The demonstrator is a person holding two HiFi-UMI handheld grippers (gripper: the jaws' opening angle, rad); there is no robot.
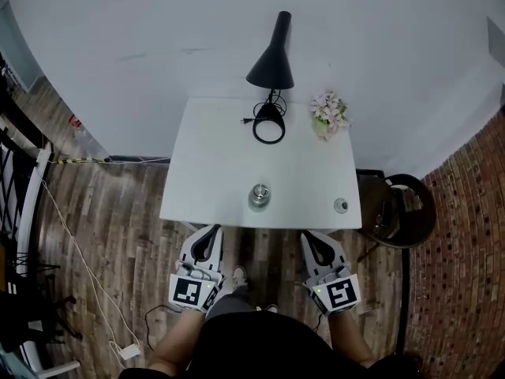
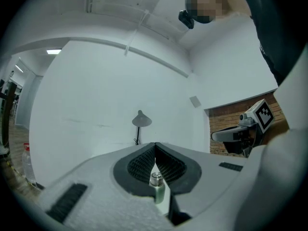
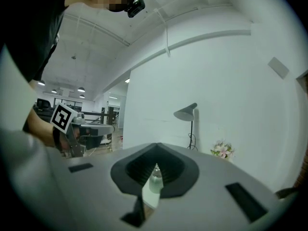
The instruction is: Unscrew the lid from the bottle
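The bottle (image 1: 259, 197) stands upright at the middle of the table's (image 1: 213, 164) front edge, lid (image 2: 156, 177) on. That spot looks chosen so both tools can reach it from the person's side. The left gripper (image 1: 211, 232) and right gripper (image 1: 310, 235) hang just short of that edge, one either side of the bottle and clear of it. Each has its jaws pressed together on nothing, and each gripper view shows the bottle only beyond the closed tips. Aimed level at it like this, they seem lined up for one to hold the body and the other the lid, though both must spread first. A small round thing (image 1: 340, 205) near the front right corner is too small to name. A black lamp (image 1: 272, 61) and flowers (image 1: 329, 113) sit at the back, out of the way. The table is plain white against a white wall (image 1: 158, 30), on a plank floor (image 1: 118, 212), with a dark stool (image 1: 406, 208) beside it
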